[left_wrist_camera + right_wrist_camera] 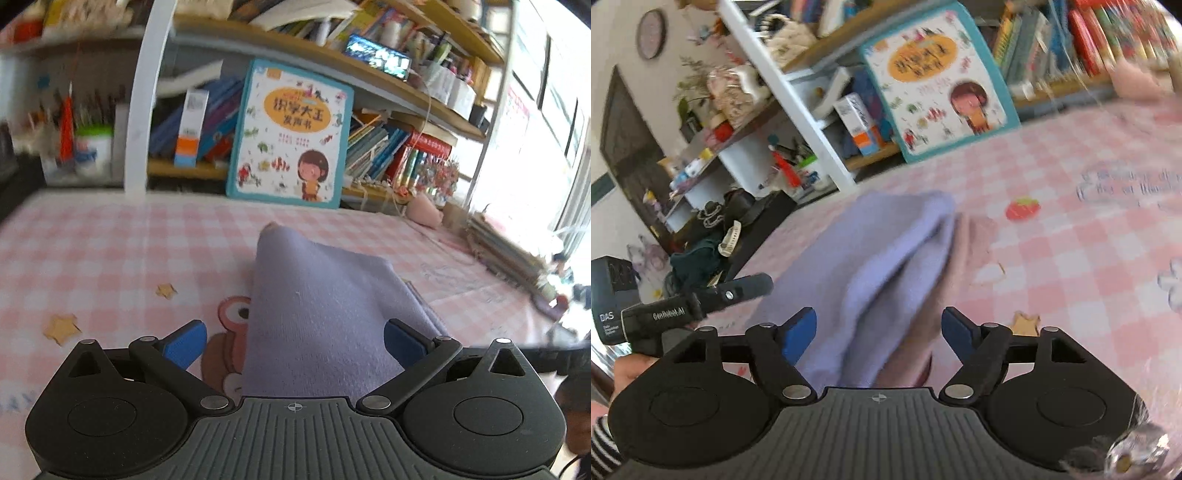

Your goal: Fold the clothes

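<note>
Wide-open blue fingers of the left gripper straddle a lilac cloth lying partly folded on the checked table. Right gripper, jaws likewise apart, frames the same cloth's bunched layers; next likely comes pinching an edge to fold again.

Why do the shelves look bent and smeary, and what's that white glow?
Left wrist view: wide lens bows the white shelf post; window glare washes out the right edge. Right wrist view: smeared throughout, especially the lilac folded cloth and colourful book spines.
</note>
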Demonstrator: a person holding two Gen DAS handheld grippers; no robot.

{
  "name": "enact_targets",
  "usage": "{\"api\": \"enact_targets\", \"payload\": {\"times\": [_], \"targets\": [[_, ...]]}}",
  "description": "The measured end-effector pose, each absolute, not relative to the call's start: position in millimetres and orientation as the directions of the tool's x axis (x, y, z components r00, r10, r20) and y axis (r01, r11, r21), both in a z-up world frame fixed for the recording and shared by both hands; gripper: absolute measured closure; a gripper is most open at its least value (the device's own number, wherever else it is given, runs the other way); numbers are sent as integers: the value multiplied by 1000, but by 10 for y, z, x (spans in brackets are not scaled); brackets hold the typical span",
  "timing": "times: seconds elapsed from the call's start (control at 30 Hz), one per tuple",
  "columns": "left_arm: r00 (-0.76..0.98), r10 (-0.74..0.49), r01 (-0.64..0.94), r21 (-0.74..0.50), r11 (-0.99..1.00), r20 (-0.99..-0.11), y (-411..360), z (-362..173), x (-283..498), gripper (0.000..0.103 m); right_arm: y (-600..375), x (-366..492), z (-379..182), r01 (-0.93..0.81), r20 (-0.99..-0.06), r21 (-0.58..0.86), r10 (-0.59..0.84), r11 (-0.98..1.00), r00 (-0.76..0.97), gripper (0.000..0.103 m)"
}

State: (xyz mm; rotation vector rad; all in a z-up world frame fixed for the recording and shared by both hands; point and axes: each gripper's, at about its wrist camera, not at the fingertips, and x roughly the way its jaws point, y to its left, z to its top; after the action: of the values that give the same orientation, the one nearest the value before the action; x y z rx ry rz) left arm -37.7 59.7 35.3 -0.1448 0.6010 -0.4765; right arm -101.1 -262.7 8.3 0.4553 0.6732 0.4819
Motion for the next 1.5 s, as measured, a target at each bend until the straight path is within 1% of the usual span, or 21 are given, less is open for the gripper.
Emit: {"api": "enact_targets", "payload": {"times": [0.13,0.23,0.27,0.33,0.37,0.43,0.47,0.5,0.53,0.6,0.7,0.8,0.83,0.9,1.0,1.07,1.23,1.3,1.43,1.47,1.5], "targets": [[661,-522,371,-370,852,-539,686,279,-127,4,-2689,-894,-44,-213,-498,623,592,753,634,30],[600,-568,355,-449,820,-564,701,171,45,15,-2703,-795,-65,-194,-501,650,606,735,618,30],[579,-579,349,-468,812,-574,687,128,89,23,-2698,-763,-62,-192,-502,653,608,733,615,30],[566,-594,341,-494,800,-571,650,75,72,29,-2665,-691,-53,-194,-511,651,612,734,603,32],[560,-602,337,-507,793,-570,631,49,62,30,-2646,-655,-48,-196,-515,649,614,735,597,33],[576,-587,333,-492,805,-569,583,62,-29,32,-2598,-601,-33,-207,-530,628,607,750,593,35],[585,-578,331,-483,810,-569,558,69,-76,34,-2568,-584,-21,-215,-540,607,596,765,594,41],[592,-574,324,-485,812,-566,545,79,-135,35,-2542,-581,-5,-229,-548,580,582,782,601,49],[596,-572,331,-477,814,-564,522,98,-211,35,-2523,-592,15,-250,-551,548,569,798,610,52],[600,-569,343,-462,818,-563,486,129,-341,36,-2482,-637,67,-302,-553,473,546,828,629,64],[603,-559,352,-439,827,-569,465,157,-475,35,-2402,-775,153,-388,-550,348,521,853,653,70],[605,-555,348,-438,829,-571,498,155,-518,33,-2364,-901,163,-424,-557,293,514,857,652,69],[608,-554,343,-441,829,-569,515,150,-525,33,-2381,-908,152,-418,-561,308,518,854,646,68],[608,-557,334,-454,826,-565,551,153,-525,32,-2443,-893,124,-395,-564,353,529,848,634,60],[613,-553,315,-468,826,-564,615,168,-518,27,-2570,-832,67,-348,-562,434,552,831,616,51],[617,-552,307,-474,825,-561,654,172,-506,26,-2626,-785,27,-315,-562,492,572,812,598,47],[604,-565,293,-502,813,-562,679,107,-437,24,-2727,-723,-75,-255,-539,613,631,748,558,46],[598,-570,290,-511,809,-563,671,75,-408,23,-2742,-716,-78,-249,-531,630,642,736,553,46],[577,-604,269,-570,776,-550,675,0,-310,23,-2744,-680,-88,-249,-517,657,665,712,538,46],[577,-608,267,-577,772,-545,667,-7,-297,25,-2740,-667,-89,-249,-516,659,668,709,537,46],[578,-611,266,-584,767,-541,660,-15,-283,29,-2738,-655,-92,-249,-515,661,669,708,537,47]]}}
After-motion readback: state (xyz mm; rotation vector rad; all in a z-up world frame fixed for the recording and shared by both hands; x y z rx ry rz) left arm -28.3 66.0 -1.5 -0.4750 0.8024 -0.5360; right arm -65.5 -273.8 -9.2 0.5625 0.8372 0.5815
